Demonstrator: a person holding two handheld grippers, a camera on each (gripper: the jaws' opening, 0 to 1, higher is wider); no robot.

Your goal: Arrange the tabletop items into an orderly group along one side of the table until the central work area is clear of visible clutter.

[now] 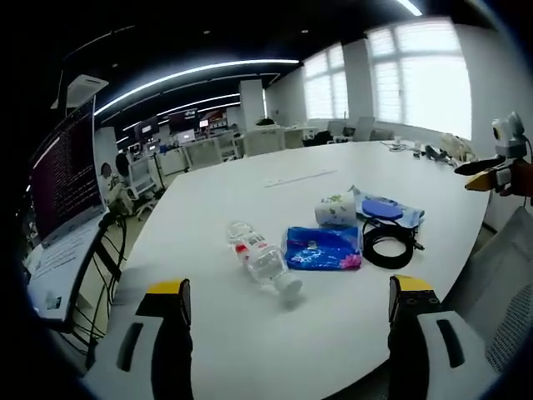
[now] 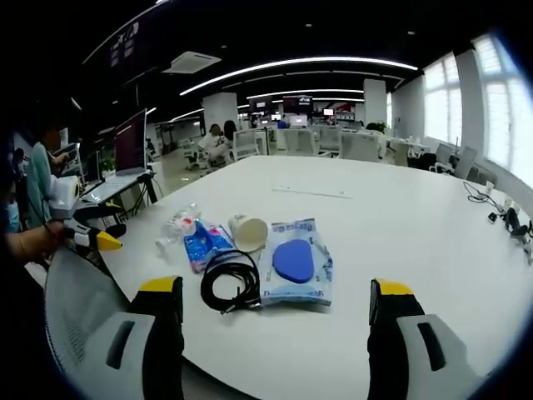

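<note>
On the white table [image 1: 333, 333] lie a clear plastic bottle [image 1: 260, 260] on its side, a blue packet [image 1: 322, 247], a tipped paper cup [image 1: 336, 209], a wipes pack with a blue lid [image 1: 387, 208] and a coiled black cable [image 1: 389, 243]. My left gripper [image 1: 290, 292] hovers open just short of the bottle, holding nothing. From the other side I see the same bottle [image 2: 176, 227], packet [image 2: 202, 243], cup [image 2: 249, 232], wipes pack [image 2: 295, 262] and cable [image 2: 231, 287]. My right gripper [image 2: 271, 292] is open and empty above the table's near edge.
A screen on a stand [image 1: 62, 175] is left of the table. A mesh chair [image 2: 83, 308] stands at the near edge. Loose cables [image 2: 500, 212] lie at the far right. A thin strip [image 2: 314, 192] lies mid-table. Office chairs and desks line the far side.
</note>
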